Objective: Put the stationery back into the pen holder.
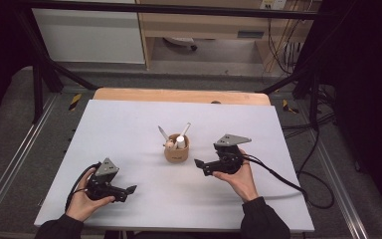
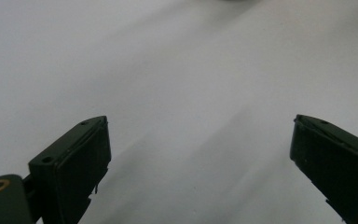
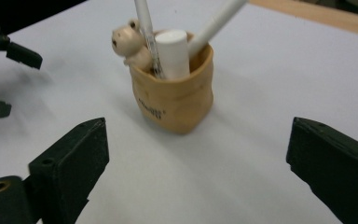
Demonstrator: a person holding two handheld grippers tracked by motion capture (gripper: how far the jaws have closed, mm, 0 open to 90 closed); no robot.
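A tan pot (image 1: 176, 152) (image 3: 177, 102) stands at the middle of the white table (image 1: 129, 124). It holds two white pens (image 3: 144, 18), a white cylinder (image 3: 173, 51) and a small animal figure (image 3: 129, 42) on its rim. My right gripper (image 1: 199, 166) (image 3: 196, 154) is open just right of the pot and points at it, nothing between its jaws. My left gripper (image 1: 131, 191) (image 2: 200, 154) is open near the front left, over bare table.
A wooden board edge (image 1: 179, 94) shows past the table's far side. A black frame (image 1: 45, 69) and cables (image 1: 308, 169) surround the table. The left gripper's jaw tips (image 3: 9, 51) show at the far left of the right gripper view.
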